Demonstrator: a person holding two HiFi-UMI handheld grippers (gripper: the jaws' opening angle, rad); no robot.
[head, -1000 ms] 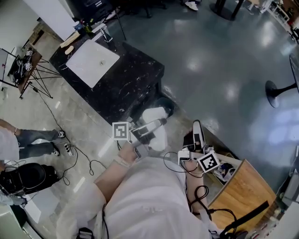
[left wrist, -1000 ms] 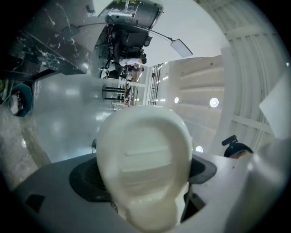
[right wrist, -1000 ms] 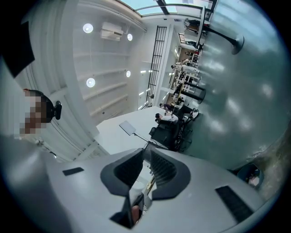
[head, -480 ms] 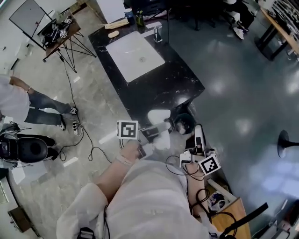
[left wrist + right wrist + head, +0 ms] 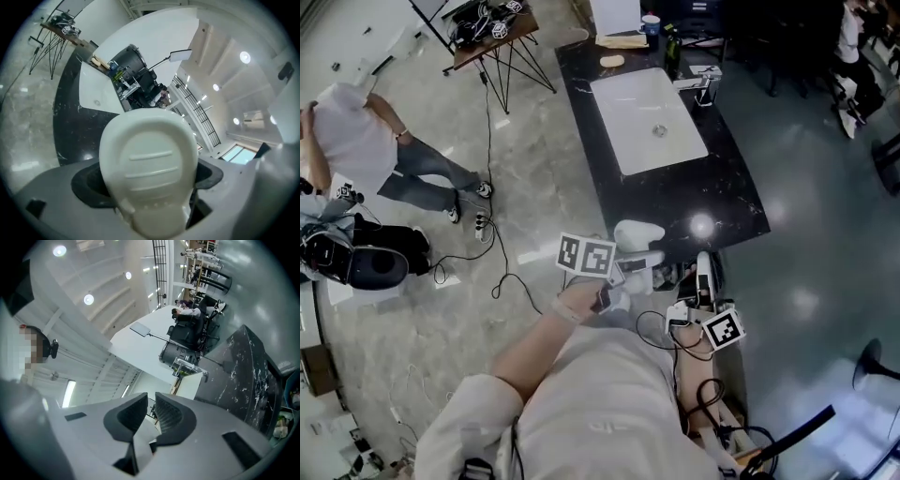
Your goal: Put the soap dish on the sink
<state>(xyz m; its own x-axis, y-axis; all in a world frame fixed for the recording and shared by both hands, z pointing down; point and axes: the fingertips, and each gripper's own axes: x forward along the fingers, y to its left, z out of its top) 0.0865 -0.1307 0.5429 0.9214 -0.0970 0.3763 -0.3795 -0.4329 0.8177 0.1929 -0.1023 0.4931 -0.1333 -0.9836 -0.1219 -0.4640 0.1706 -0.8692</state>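
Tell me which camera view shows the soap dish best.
The left gripper view: the soap dish fills the centre, clamped between the jaws, ribs clear. The head view shows the dish small, at the near end of the black counter. The right gripper view doesn't show it.

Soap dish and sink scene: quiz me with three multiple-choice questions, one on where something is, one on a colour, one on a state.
1. Where is the soap dish?
A) in a drawer
B) held in the left tongs
C) on a shelf

2. What colour is the countertop around the sink?
A) black
B) red
C) pale wood

3. How are the right tongs?
A) clamped on a bottle
B) wide open
C) closed, empty

Answers:
1 B: the left gripper view shows the white dish between those jaws.
2 A: dark veined stone frames the white basin.
3 C: the right gripper view shows the jaws nearly together with nothing between.
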